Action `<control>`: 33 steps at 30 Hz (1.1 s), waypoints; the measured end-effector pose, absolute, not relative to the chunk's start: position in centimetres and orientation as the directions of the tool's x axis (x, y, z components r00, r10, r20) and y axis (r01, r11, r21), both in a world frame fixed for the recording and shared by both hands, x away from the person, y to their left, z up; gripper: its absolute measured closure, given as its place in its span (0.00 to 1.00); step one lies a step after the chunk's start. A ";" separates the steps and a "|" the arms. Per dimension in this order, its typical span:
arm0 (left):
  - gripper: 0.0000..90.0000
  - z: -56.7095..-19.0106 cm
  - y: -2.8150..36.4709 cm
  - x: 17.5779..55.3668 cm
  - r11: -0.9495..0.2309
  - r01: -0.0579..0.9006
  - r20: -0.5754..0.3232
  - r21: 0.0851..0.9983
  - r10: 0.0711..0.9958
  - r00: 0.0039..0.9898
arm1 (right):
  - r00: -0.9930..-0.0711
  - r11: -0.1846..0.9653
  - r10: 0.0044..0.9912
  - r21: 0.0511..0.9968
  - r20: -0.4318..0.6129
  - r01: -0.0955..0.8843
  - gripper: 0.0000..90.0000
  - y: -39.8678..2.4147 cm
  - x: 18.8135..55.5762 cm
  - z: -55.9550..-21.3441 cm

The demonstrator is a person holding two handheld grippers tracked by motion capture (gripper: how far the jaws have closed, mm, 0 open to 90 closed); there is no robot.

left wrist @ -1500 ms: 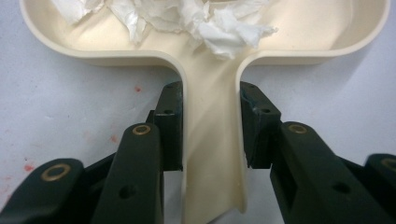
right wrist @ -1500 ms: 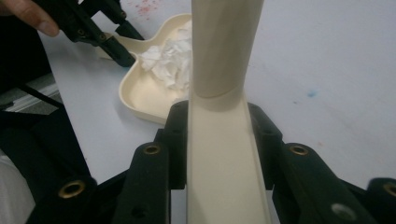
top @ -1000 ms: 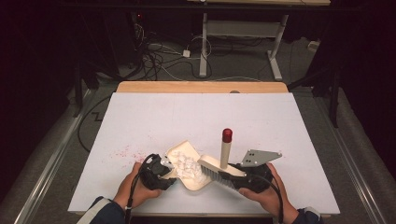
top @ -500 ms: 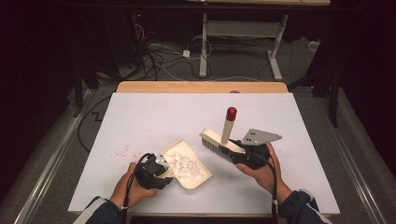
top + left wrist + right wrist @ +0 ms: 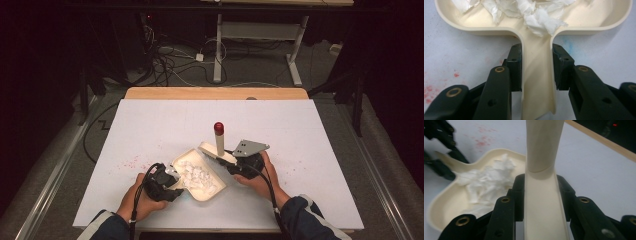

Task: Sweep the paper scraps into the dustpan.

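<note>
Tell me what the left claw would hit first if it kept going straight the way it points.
Probably the shredded white paper in the dustpan. The left claw is shut on the pan's handle and points along it into the tray, though the pan would likely slide with it.

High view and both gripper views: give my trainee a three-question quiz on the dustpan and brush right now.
1. True or false: the left tongs clamp the cream plastic dustpan by its handle.
2. What lies in the dustpan? A) red powder B) torn white paper scraps C) nothing
3. Which tongs hold the cream red-tipped hand brush?

Key: 1 true; 2 B; 3 the right tongs.
</note>
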State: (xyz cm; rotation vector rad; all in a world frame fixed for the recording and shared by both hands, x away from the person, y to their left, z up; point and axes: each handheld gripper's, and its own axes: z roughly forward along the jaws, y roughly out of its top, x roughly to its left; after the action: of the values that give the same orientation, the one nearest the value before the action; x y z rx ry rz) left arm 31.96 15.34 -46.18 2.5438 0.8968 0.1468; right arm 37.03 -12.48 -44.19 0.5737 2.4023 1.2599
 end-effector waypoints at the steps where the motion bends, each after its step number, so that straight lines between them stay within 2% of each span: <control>1: 0.71 -46.2 15.3 32.0 -0.694 0.573 -0.044 0.436 0.619 0.784 | -0.865 0.510 0.490 0.840 -0.107 0.185 0.75 -12.4 36.9 -44.2; 7: 0.71 -46.1 15.5 31.9 -0.692 0.576 -0.039 0.435 0.625 0.780 | -0.905 0.501 0.420 0.849 -0.069 0.167 0.75 -11.8 35.5 -43.8; 14: 0.71 -46.1 15.7 32.0 -0.692 0.578 -0.040 0.432 0.626 0.779 | -0.928 0.522 0.359 0.846 -0.104 0.107 0.75 -11.3 34.2 -43.1; 20: 0.71 -46.1 15.8 32.0 -0.690 0.579 -0.039 0.433 0.628 0.777 | -0.895 0.497 0.428 0.859 -0.121 0.122 0.75 -12.1 34.8 -42.4; 33: 0.71 -46.1 16.1 32.3 -0.677 0.592 -0.047 0.437 0.641 0.767 | -0.808 0.433 0.577 0.884 -0.123 0.175 0.75 -13.3 39.3 -42.3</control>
State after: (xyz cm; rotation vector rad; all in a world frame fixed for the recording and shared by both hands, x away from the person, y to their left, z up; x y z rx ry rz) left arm 32.29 16.10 -46.14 2.5293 0.9331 0.1529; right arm 39.30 -13.28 -42.33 0.6378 2.2821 1.3366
